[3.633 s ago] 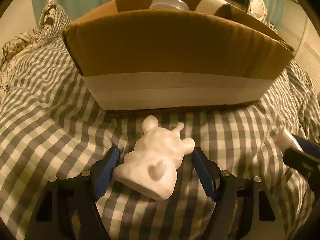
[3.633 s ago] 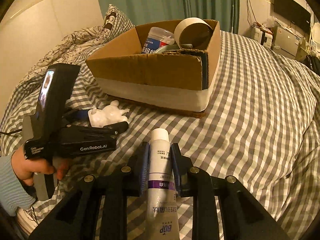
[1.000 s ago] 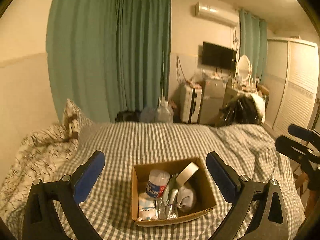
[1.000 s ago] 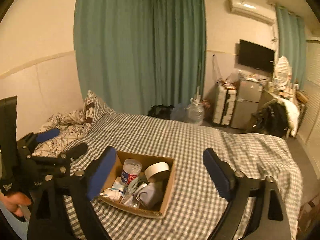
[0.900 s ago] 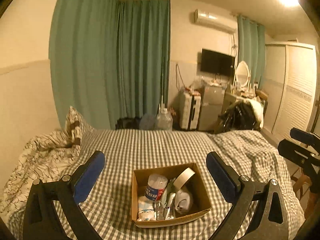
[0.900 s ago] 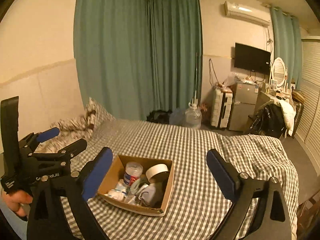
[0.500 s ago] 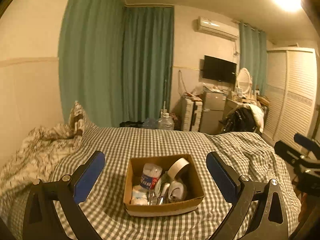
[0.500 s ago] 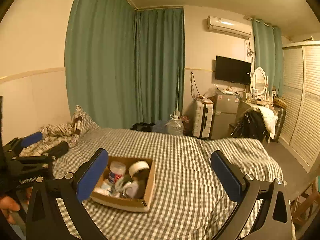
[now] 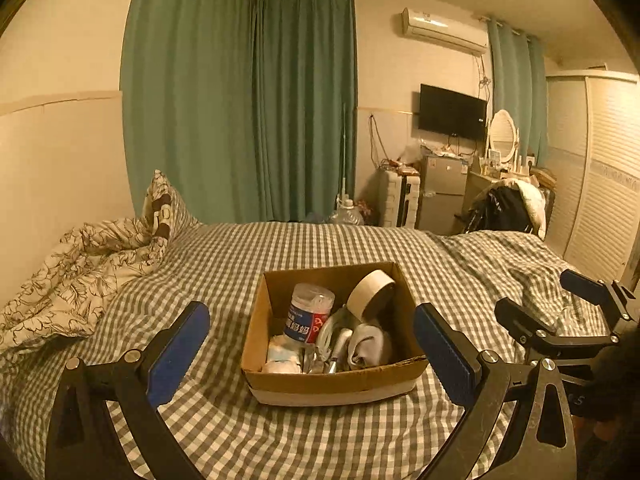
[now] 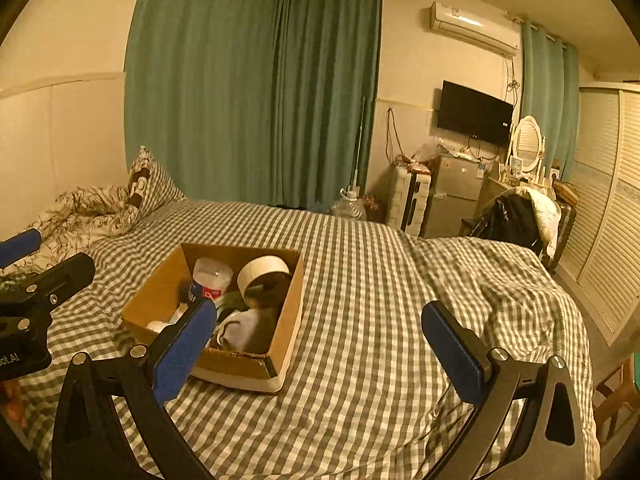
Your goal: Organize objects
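Observation:
A cardboard box (image 9: 332, 382) sits on the checked bed, also in the right wrist view (image 10: 288, 316). It holds a clear jar with a blue and red label (image 9: 308, 312), a roll of tape (image 9: 370, 292), a white cloth bundle (image 9: 366, 346) and other small items. My left gripper (image 9: 312, 356) is open and empty, held well back from the box. My right gripper (image 10: 316, 352) is open and empty, to the right of the box. The right gripper also shows at the right edge of the left wrist view (image 9: 560, 312).
The checked bedspread (image 10: 380, 320) spreads all around the box. A floral quilt (image 9: 72, 272) and pillow (image 9: 164, 208) lie at the left. Green curtains (image 9: 240, 112), a small fridge (image 9: 442, 192), a TV (image 9: 452, 112) and a wardrobe (image 9: 600, 172) stand beyond the bed.
Both grippers have dropped a little lower and nearer the bed, so the box looks larger. Both stay wide open and empty.

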`<action>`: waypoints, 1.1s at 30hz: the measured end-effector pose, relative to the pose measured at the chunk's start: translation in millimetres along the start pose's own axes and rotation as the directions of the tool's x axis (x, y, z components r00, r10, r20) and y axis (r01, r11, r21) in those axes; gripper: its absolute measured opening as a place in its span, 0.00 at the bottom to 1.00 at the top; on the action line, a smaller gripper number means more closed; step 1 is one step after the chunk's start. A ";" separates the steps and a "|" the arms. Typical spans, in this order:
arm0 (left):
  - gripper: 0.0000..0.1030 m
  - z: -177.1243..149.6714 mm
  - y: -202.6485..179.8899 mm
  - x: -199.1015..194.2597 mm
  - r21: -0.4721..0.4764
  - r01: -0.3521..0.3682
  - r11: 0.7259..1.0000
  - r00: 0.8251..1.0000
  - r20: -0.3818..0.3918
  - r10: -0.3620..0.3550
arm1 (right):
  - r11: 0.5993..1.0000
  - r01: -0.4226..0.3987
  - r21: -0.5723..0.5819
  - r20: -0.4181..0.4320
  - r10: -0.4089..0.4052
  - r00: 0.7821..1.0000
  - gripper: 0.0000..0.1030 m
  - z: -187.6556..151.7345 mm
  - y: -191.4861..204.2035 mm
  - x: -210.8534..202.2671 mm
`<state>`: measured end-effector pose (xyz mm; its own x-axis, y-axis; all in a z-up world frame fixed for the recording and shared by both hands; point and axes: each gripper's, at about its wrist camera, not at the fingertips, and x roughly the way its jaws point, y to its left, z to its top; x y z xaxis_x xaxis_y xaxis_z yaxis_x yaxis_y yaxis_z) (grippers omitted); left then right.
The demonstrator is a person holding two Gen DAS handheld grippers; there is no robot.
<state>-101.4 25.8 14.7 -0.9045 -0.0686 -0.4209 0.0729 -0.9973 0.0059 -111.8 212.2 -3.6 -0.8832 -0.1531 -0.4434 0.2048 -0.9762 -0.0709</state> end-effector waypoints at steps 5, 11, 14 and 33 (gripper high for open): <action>1.00 -3.8 -0.7 5.3 0.010 -0.014 1.000 1.000 -0.027 0.014 | 1.000 -0.001 0.014 -0.005 0.001 1.000 1.00 -2.0 -1.8 0.9; 1.00 -5.7 3.2 5.7 0.005 -0.028 1.000 0.999 -0.033 0.028 | 1.000 0.006 0.025 0.003 -0.006 1.000 1.00 0.7 -5.1 -6.0; 1.00 -6.8 3.7 5.7 0.006 -0.030 1.000 0.999 -0.039 0.030 | 1.000 0.004 0.027 0.007 -0.004 1.000 1.00 2.0 -5.3 -7.8; 1.00 -7.8 3.5 7.7 0.003 -0.032 0.999 0.998 -0.057 0.033 | 0.999 0.006 0.043 0.009 -0.007 1.000 1.00 1.1 -6.6 -7.0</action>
<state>-104.9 22.0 4.3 -0.8763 -0.0995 -0.4714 0.1007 -0.9947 0.0226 -107.4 219.5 1.0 -0.8884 -0.1480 -0.4345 0.1811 -0.9828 -0.0355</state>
